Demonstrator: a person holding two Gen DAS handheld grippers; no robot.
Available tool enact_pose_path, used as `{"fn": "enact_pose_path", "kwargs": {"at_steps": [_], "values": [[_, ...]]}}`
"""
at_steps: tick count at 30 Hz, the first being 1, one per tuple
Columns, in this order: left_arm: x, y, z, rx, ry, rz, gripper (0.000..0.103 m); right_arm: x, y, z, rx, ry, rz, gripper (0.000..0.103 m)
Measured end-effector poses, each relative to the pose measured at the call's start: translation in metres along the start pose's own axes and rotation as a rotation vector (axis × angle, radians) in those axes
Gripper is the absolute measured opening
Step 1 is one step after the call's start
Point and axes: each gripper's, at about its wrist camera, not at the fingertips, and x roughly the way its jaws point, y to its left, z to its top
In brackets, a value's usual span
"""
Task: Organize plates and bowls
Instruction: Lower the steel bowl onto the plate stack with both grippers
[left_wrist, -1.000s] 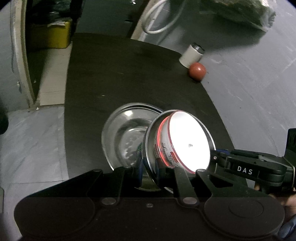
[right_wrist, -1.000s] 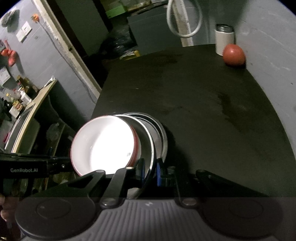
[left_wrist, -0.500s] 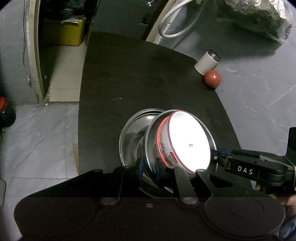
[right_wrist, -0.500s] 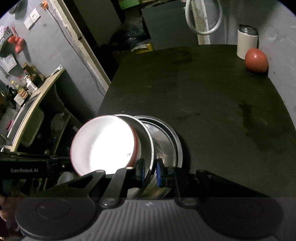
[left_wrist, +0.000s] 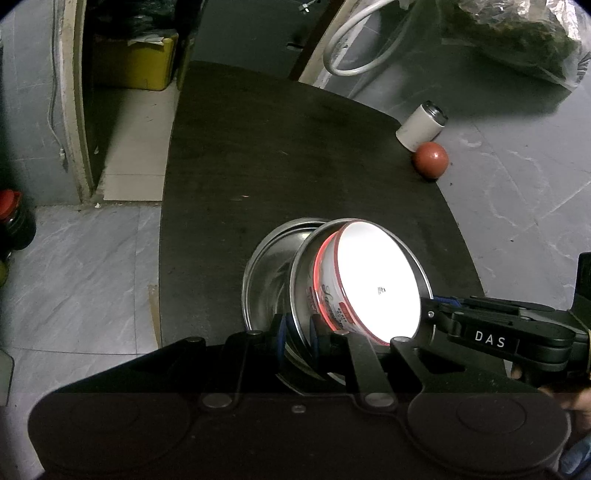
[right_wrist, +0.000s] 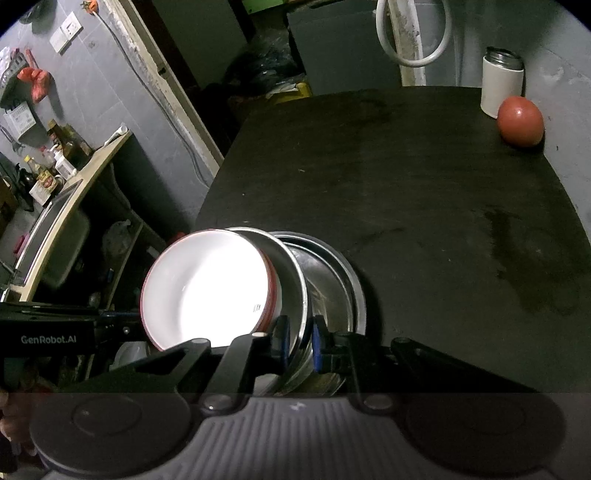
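Both tongs are clenched on one steel bowl's rim, the left tongs (left_wrist: 297, 332) at its near edge, the right tongs (right_wrist: 299, 341) opposite. The steel bowl (left_wrist: 301, 280), tilted and carrying a white bowl (right_wrist: 207, 291), hangs just ahead over a steel plate (right_wrist: 347, 284) on the bench (right_wrist: 406, 184), probably so the load stays balanced while being nested.

The tabletop (right_wrist: 424, 206) is matt black, faintly stained and dull. The steel plate (right_wrist: 295, 280) and the steel bowl (left_wrist: 266, 273) beneath it are polished metal, catching reflections. The white bowl (right_wrist: 207, 288) with a red rim looks glazed and glossy, glaring under the light. The red ball (right_wrist: 521, 122) has a smooth, slight sheen. The white canister (right_wrist: 502, 88) is matt with a shiny metal top. The floor (left_wrist: 74, 266) is smooth marbled tile.
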Motion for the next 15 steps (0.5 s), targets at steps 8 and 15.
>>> {"fn": "enact_pose_path", "kwargs": {"at_steps": [8,15], "values": [[0.005,0.001,0.001,-0.002,0.009,0.008,0.013,0.002,0.001,0.0,0.0,0.004,-0.002,0.014],[0.012,0.002,0.003,-0.002,0.019,0.015,0.013,0.004,0.0,0.0,0.006,0.009,-0.006,0.014]]}}
